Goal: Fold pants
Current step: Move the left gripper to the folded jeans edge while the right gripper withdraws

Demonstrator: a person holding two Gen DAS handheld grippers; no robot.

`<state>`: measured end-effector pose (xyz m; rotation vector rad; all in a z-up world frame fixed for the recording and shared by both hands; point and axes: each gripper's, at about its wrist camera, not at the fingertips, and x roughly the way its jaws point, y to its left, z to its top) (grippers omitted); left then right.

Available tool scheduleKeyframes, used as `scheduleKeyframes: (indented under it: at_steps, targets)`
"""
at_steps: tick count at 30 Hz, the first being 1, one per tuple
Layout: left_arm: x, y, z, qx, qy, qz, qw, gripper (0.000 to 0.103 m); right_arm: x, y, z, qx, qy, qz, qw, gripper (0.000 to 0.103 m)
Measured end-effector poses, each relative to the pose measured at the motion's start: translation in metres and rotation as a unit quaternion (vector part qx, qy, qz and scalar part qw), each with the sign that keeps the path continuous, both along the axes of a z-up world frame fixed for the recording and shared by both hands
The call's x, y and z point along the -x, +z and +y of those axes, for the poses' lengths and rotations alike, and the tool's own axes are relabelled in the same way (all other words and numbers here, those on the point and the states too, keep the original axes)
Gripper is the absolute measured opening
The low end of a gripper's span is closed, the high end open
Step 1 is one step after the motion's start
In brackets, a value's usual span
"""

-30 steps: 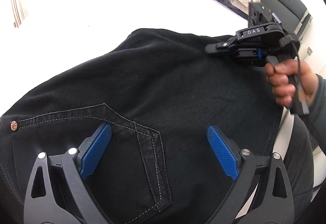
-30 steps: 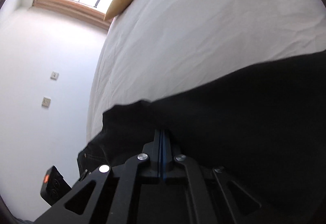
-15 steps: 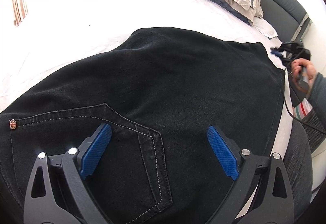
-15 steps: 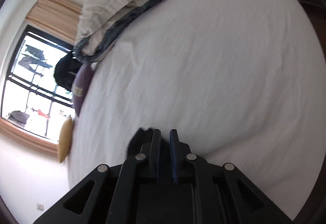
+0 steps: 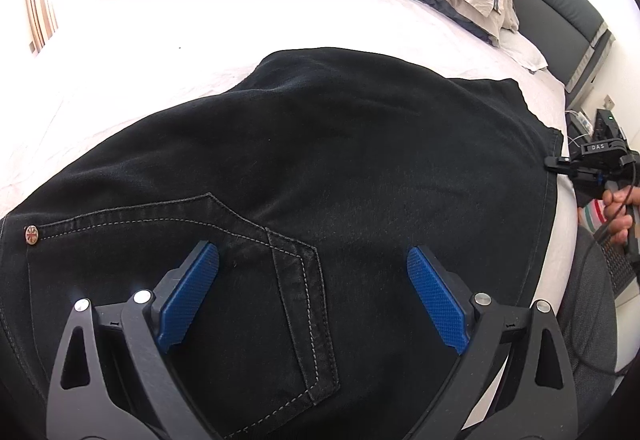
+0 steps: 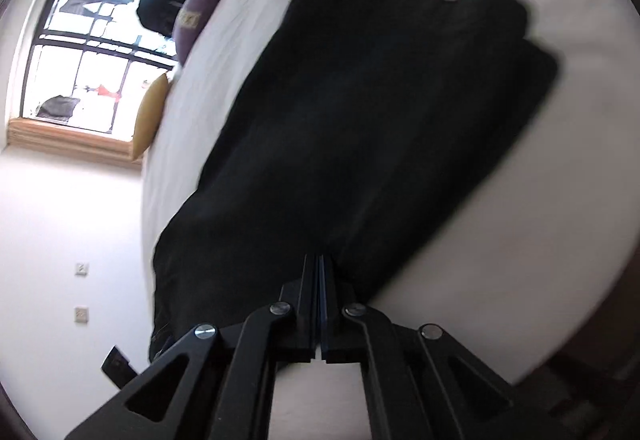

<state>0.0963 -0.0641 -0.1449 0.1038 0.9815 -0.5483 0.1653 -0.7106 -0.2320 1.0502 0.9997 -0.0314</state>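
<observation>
Gripping the pants (image 5: 320,168) hem, right gripper (image 6: 321,264) looks clamped shut on cloth (blurry); left gripper (image 5: 312,292) hovers wide open, empty, over the pocket. Pants lie flat on bed (image 5: 240,24). Carry hem over evenly, keeping edges aligned.

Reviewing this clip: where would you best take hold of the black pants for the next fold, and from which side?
Probably the hem corner of the black pants, approached from the bed's right edge: that thin edge lies flat and overhangs slightly, right at the shut right gripper.
</observation>
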Motion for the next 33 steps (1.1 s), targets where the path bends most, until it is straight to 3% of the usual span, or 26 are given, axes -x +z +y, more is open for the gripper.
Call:
scheduleKeyframes:
  at_steps: [1, 3, 4, 6, 8, 10, 12, 14, 15, 16, 17, 21, 23, 26, 30, 31, 33]
  targets:
    - [0.001, 0.001, -0.002, -0.003, 0.002, 0.0, 1.0, 0.096, 0.006, 0.006, -0.012, 0.019, -0.022, 0.018, 0.999, 0.0]
    - [0.001, 0.01, -0.003, -0.007, 0.009, 0.004, 0.9999, 0.096, 0.01, 0.031, -0.015, 0.133, -0.045, 0.07, 0.988, 0.012]
    - [0.0, 0.019, -0.004, 0.006, 0.008, 0.001, 1.0, 0.096, 0.007, 0.044, -0.009, 0.148, -0.042, 0.051, 0.987, 0.012]
    - [-0.005, 0.043, -0.008, 0.038, -0.002, -0.019, 0.9991, 0.096, -0.008, 0.066, 0.005, 0.081, -0.016, -0.039, 0.996, 0.013]
    - [-0.022, 0.059, -0.023, 0.055, -0.018, -0.024, 0.998, 0.096, -0.035, 0.084, 0.041, 0.057, 0.042, -0.107, 0.992, 0.023]
    - [-0.049, 0.059, -0.043, 0.072, -0.05, 0.002, 0.9961, 0.096, -0.069, 0.081, 0.084, 0.006, 0.115, -0.147, 0.982, 0.031]
    - [-0.076, 0.045, -0.066, 0.073, -0.092, 0.037, 0.9924, 0.096, -0.097, 0.062, 0.116, -0.024, 0.158, -0.139, 0.977, 0.031]
    - [-0.1, 0.021, -0.082, 0.055, -0.117, 0.072, 0.989, 0.096, -0.118, 0.029, 0.137, -0.049, 0.179, -0.095, 0.978, 0.031]
    - [-0.11, 0.008, -0.086, 0.044, -0.125, 0.081, 0.9879, 0.093, -0.123, 0.011, 0.141, -0.048, 0.173, -0.061, 0.982, 0.024]
    - [-0.115, 0.003, -0.087, 0.044, -0.135, 0.08, 0.9867, 0.092, -0.121, 0.001, 0.14, -0.053, 0.162, -0.054, 0.984, 0.003]
    - [-0.119, 0.003, -0.085, 0.045, -0.142, 0.071, 0.9863, 0.093, -0.113, -0.006, 0.134, -0.065, 0.151, -0.056, 0.985, 0.0]
    - [-0.151, 0.0, -0.063, 0.03, -0.13, 0.052, 0.9897, 0.09, -0.085, -0.007, 0.11, -0.061, 0.121, -0.067, 0.989, 0.0]
    - [-0.161, 0.004, -0.047, 0.049, -0.119, 0.06, 0.9899, 0.078, -0.073, -0.001, 0.092, -0.034, 0.09, -0.058, 0.994, 0.0]
    - [-0.161, 0.017, -0.022, -0.011, -0.037, 0.001, 0.9992, 0.076, -0.065, 0.02, 0.084, 0.006, 0.06, -0.059, 0.996, 0.019]
    - [-0.134, 0.038, -0.003, 0.091, -0.003, 0.015, 0.9957, 0.076, -0.09, 0.045, 0.144, -0.022, 0.142, -0.118, 0.983, 0.03]
    - [-0.121, 0.037, -0.005, 0.092, -0.007, 0.016, 0.9956, 0.076, -0.099, 0.045, 0.167, -0.039, 0.172, -0.128, 0.976, 0.032]
    - [-0.095, 0.027, -0.005, 0.054, -0.013, 0.008, 0.9984, 0.076, -0.113, 0.04, 0.219, -0.054, 0.224, -0.123, 0.965, 0.042]
